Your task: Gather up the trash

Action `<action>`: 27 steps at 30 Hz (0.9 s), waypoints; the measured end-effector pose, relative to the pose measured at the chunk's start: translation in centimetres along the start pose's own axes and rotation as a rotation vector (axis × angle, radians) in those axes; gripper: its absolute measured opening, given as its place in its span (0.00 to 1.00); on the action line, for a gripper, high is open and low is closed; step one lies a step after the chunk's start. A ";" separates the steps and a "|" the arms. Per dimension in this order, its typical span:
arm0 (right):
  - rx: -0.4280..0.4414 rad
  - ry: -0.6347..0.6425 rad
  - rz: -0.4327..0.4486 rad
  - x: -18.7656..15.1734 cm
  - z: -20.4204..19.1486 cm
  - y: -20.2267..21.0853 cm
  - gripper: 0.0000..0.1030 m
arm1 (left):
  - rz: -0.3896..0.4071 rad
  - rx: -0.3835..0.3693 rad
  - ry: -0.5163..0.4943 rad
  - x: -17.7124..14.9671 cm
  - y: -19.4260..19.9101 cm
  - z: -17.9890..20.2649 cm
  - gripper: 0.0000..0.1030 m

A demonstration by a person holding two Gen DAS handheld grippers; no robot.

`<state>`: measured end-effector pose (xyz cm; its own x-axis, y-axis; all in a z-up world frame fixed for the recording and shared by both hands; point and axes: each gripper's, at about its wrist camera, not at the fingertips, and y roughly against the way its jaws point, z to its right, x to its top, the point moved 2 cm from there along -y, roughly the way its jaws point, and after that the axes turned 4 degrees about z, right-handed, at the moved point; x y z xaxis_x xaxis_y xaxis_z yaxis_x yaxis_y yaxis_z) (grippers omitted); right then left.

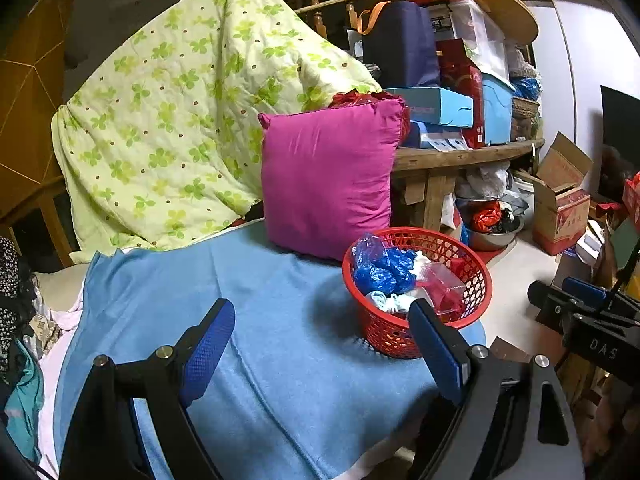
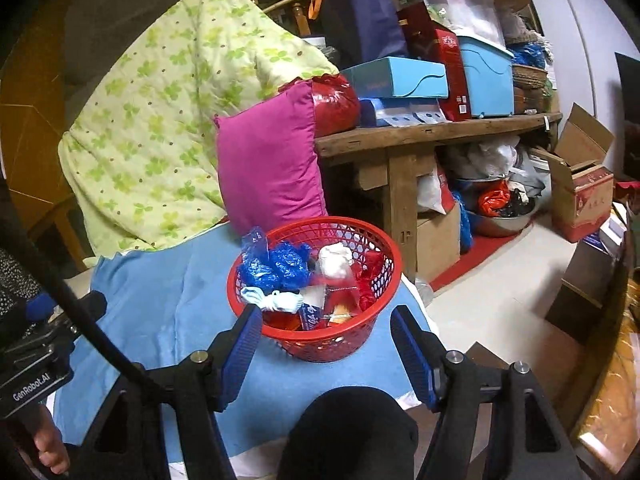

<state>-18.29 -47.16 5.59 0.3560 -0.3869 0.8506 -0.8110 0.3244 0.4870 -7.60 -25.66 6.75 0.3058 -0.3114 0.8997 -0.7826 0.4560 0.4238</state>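
Left fingers: the left gripper (image 1: 322, 330) has its blue-padded fingers (image 1: 208, 350) spread wide, with nothing between them and nothing touched — only blue cloth shows in the gap.

Right fingers: the right gripper (image 2: 326, 338) stands with its jaws apart and empty; its pads sit just short of the red basket (image 2: 376, 320), one on either side of the basket's near wall, apart from it.

Basket: the red basket stands upright on the blue blanket (image 1: 260, 320), near that blanket's right edge, just in front of the magenta pillow (image 1: 328, 176).

Trash: inside the red basket lie a crumpled blue plastic bag (image 2: 276, 266), a white wad of paper (image 2: 334, 260), a pale blue knotted scrap (image 2: 276, 300), red wrappers and a clear plastic packet (image 1: 442, 280) — heaped to about the rim.

Surface: the blue blanket covers a bed or couch; behind the basket, a green clover-print quilt (image 1: 180, 112) is draped up over a wooden railing.

Room: right of the basket stands a wooden bench (image 2: 420, 132) stacked with blue boxes, a red box and clear bins; beneath it are bags and a metal bowl (image 2: 500, 220), and further right an open cardboard box (image 2: 580, 188) sits on a pale floor.

Person: a hand (image 2: 46, 448) shows at the lower left of the right wrist view, under the other gripper's body.
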 end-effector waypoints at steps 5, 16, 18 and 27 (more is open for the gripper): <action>-0.031 0.005 0.033 0.2 0.3 1.1 0.68 | 0.003 0.019 -0.009 0.0 0.7 0.5 0.86; -0.008 -0.004 0.038 -0.3 -0.1 1.5 0.68 | 0.001 0.026 -0.016 -0.1 1.3 1.0 0.86; -0.007 -0.003 0.040 -0.3 -0.1 1.4 0.68 | 0.004 0.026 -0.013 -0.1 1.4 1.1 0.86; 0.003 -0.007 0.059 0.1 -0.3 1.5 0.68 | 0.007 0.033 -0.002 0.1 1.7 1.0 0.86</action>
<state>-19.36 -46.40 6.44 0.3043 -0.3734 0.8763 -0.8318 0.3441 0.4355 -9.46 -25.77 7.44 0.2988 -0.3101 0.9025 -0.8025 0.4301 0.4135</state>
